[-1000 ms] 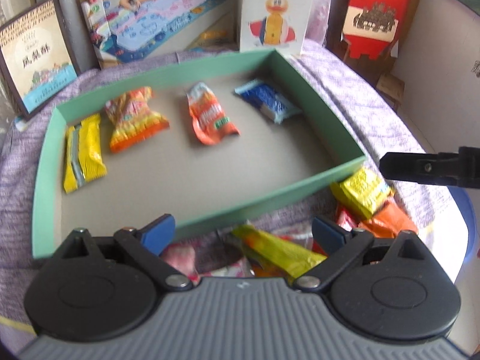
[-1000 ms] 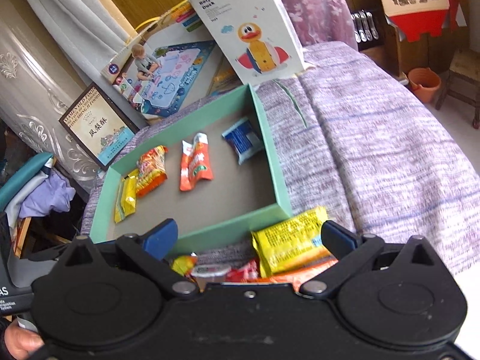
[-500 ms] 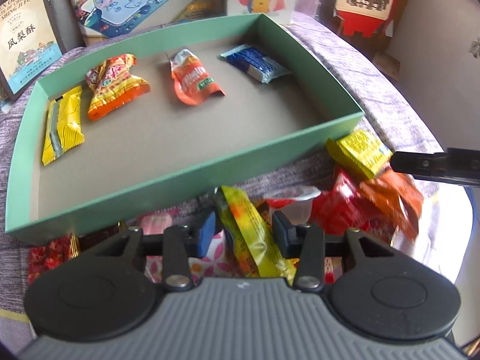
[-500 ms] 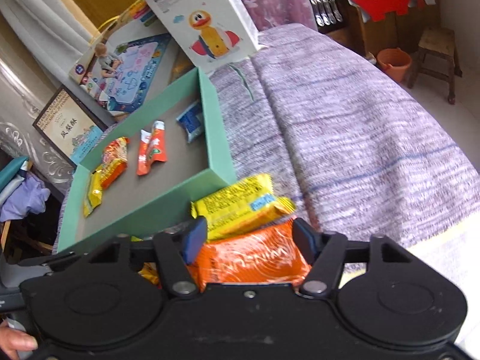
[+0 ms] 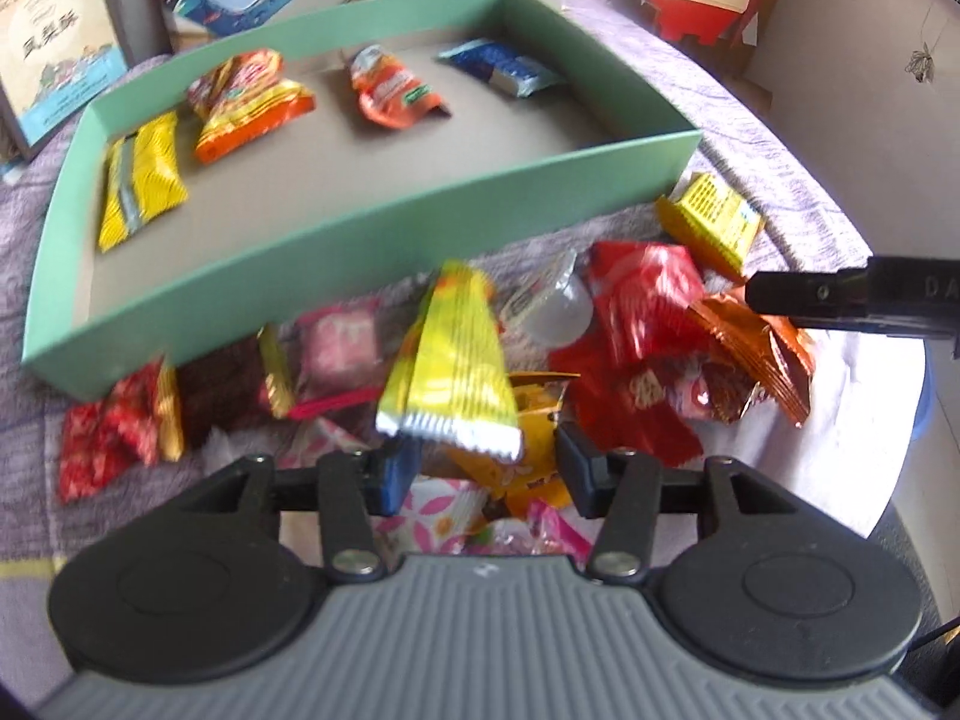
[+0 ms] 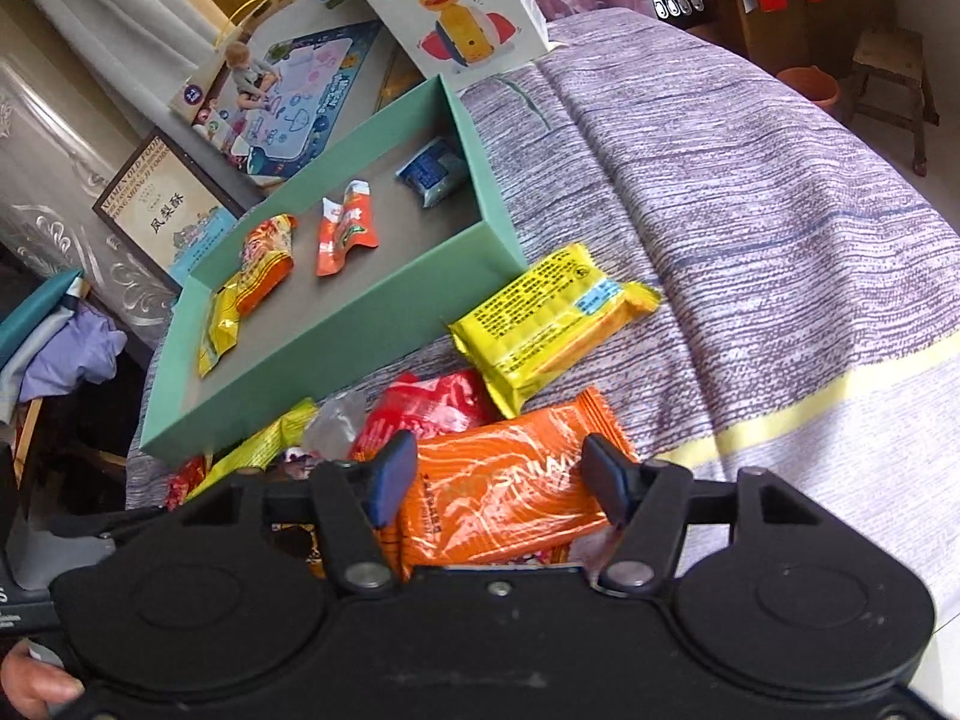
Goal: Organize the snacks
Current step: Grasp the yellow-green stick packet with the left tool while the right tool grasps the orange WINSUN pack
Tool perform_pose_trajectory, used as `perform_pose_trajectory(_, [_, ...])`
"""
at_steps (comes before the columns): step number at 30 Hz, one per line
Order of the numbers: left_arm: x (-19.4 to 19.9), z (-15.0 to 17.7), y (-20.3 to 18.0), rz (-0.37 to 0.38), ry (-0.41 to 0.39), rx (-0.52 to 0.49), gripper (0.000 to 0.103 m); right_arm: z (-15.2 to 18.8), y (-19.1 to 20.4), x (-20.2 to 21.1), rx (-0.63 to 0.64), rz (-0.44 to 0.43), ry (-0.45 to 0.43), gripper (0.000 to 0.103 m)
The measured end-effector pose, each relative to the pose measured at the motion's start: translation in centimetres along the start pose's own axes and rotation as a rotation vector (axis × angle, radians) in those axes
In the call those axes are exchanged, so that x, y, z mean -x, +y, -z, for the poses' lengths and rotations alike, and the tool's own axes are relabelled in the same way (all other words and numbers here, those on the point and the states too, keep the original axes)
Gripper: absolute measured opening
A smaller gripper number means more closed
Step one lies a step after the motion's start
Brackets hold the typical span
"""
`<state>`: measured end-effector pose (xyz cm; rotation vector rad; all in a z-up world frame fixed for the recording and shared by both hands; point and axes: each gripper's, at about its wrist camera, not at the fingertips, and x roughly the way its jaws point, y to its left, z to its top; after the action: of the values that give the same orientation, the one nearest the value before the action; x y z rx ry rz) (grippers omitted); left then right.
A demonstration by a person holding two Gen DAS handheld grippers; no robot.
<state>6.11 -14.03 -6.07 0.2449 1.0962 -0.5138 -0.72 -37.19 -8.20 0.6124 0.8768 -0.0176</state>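
loose snacks are piled on the purple cloth right in front of the green tray (image 5: 384, 222), which holds four packets along its far side. left gripper (image 5: 480, 468) pinches a yellow packet (image 5: 450, 372) above the pile. right gripper (image 6: 498, 480) clamps an orange packet (image 6: 504, 492), with a yellow biscuit pack (image 6: 552, 324) just beyond.

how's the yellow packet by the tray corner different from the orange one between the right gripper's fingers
The yellow packet lies clear of the right gripper, beside the green tray; the orange packet sits between its fingers. The yellow packet shows dense black print and a blue label; the orange packet shows pale swirls and lettering. The yellow rests mostly on cloth, the orange atop other snacks. Both are sealed, pillow-shaped wrappers outside the tray.
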Motion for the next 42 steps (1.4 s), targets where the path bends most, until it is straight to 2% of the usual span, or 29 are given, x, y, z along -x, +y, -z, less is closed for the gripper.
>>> perform_pose_trajectory(7, [0.7, 1.5, 2.3, -0.007, -0.003, 0.053, 0.059, 0.6, 2.3, -0.3, 0.035, -0.021, 0.023, 0.068])
perform_pose_trajectory(10, [1.3, 2.0, 2.5, -0.003, -0.011, 0.039, 0.064, 0.5, 2.7, 0.1, 0.043, -0.032, 0.020, 0.067])
perform_pose_trajectory(15, [2.2, 2.6, 2.8, -0.037, -0.041, 0.031, 0.071, 0.0, 1.2, 1.3, -0.006, 0.005, 0.011, 0.067])
perform_pose_trajectory(18, [2.1, 2.5, 3.3, -0.015, -0.044, 0.049, 0.072, 0.2, 0.1, 2.0, -0.038, 0.034, 0.020, 0.068])
perform_pose_trajectory(20, [2.0, 2.6, 3.1, -0.003, -0.052, 0.042, 0.067, 0.6, -0.5, 2.3, -0.050, 0.052, 0.028, 0.068])
perform_pose_trajectory(21, [2.0, 2.6, 2.9, 0.006, -0.057, 0.033, 0.057, 0.8, -0.5, 2.5, -0.050, 0.060, 0.030, 0.068])
perform_pose_trajectory(22, [1.9, 2.6, 2.6, 0.021, -0.059, 0.025, 0.046, 1.1, -0.5, 2.6, -0.050, 0.066, 0.031, 0.065])
perform_pose_trajectory(23, [1.8, 2.6, 2.3, 0.036, -0.057, 0.017, 0.042, 1.4, -0.5, 2.7, -0.054, 0.068, 0.035, 0.055])
perform_pose_trajectory(25, [1.6, 2.7, 1.7, 0.049, -0.060, -0.001, 0.040, 1.5, -0.6, 2.4, -0.076, 0.074, 0.056, 0.043])
perform_pose_trajectory(30, [1.4, 2.6, 2.0, 0.074, -0.061, 0.024, 0.041, 0.5, -0.6, 0.5, -0.137, 0.108, 0.068, 0.043])
perform_pose_trajectory(34, [2.5, 2.8, 3.6, 0.074, -0.083, 0.058, 0.049, -1.1, 0.1, -0.9, -0.115, 0.157, 0.066, 0.049])
perform_pose_trajectory(38, [3.7, 2.7, 5.3, 0.073, -0.111, 0.108, 0.054, -1.5, 1.5, -1.9, -0.087, 0.191, 0.076, 0.067])
perform_pose_trajectory(42, [4.2, 2.0, 6.5, 0.070, -0.133, 0.142, 0.055, -0.4, 3.4, -3.2, 0.014, 0.268, 0.092, 0.069])
